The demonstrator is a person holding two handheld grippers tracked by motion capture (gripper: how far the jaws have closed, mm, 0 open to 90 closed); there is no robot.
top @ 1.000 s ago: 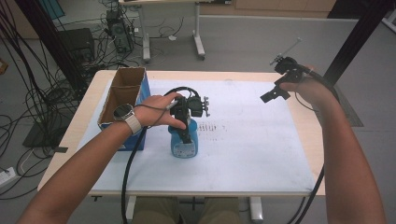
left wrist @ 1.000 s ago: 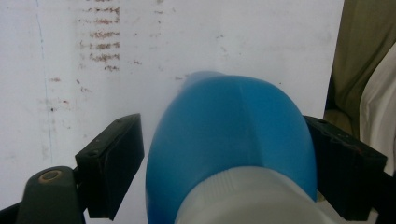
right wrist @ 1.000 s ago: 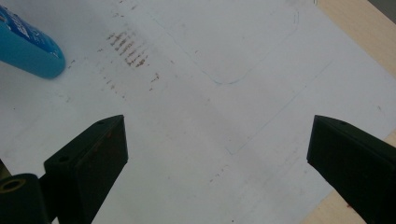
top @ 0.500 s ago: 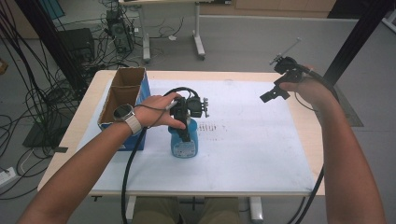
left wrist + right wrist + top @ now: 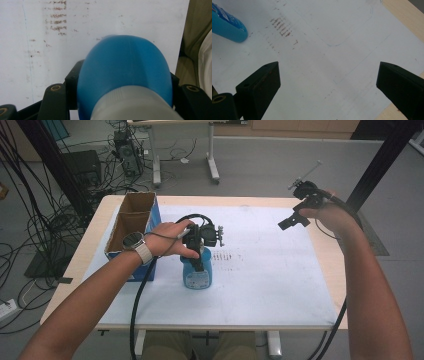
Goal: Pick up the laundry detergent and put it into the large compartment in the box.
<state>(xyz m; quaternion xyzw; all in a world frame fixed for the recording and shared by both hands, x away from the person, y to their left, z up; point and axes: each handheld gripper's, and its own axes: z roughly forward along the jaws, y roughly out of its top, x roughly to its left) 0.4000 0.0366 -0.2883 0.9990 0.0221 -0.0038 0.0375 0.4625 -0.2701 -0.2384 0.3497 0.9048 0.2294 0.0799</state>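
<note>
Your left tool (image 5: 200,257) clamped on blue bottle (image 5: 198,274), upright, beside box (image 5: 131,227); your right tool (image 5: 295,217) wide open, empty, well apart.

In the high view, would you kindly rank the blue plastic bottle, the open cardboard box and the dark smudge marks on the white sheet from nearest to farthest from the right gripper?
1. Dark smudge marks, mid-sheet.
2. Blue plastic bottle, left of the marks.
3. Open cardboard box, table's left edge.
Measured from the right gripper.
</note>
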